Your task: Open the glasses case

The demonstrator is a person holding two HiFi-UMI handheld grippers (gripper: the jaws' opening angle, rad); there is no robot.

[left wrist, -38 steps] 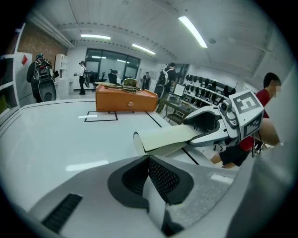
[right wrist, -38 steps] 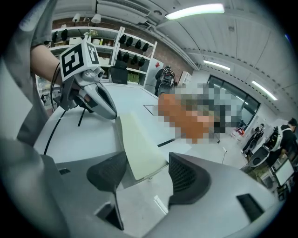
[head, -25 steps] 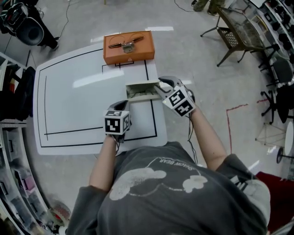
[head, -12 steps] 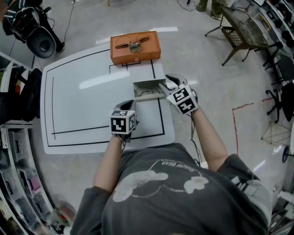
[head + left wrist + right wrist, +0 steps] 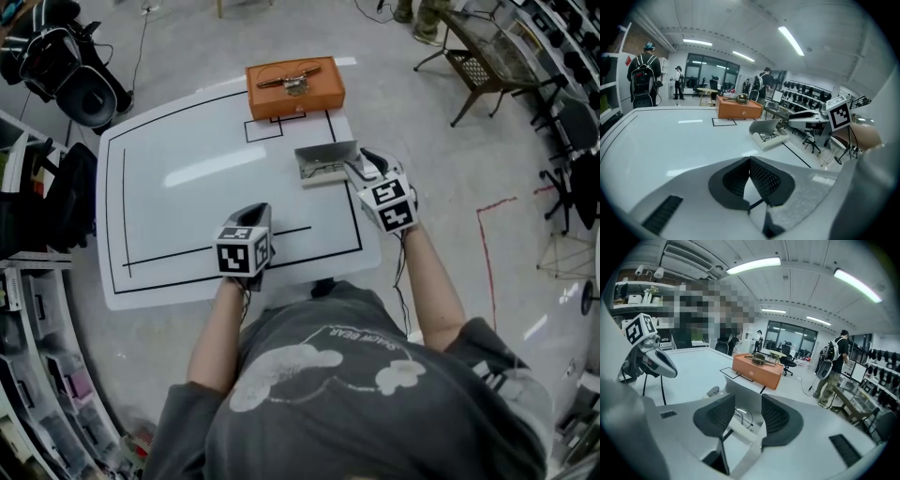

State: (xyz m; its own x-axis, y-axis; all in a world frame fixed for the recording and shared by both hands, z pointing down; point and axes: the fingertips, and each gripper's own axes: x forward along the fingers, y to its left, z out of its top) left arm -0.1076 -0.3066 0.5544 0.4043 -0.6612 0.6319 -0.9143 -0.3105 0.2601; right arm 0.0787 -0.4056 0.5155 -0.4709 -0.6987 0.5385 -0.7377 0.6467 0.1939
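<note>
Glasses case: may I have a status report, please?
Left gripper shut, empty. Right gripper jaws just opening, glasses case edge between them. Lid up. Nothing blocking.

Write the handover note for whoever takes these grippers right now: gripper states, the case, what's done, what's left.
Left gripper: shut and empty, over the near part of the white table, well clear of the case.
Right gripper: open; its jaws have just been opening. The case's near edge shows in the gap, but the pads do not press on it.
Glasses case: on the table's right side, in front of the orange box. Its lid is up, with glasses inside.
Done: the case is open.
Left: probably only backing the right gripper away.
</note>
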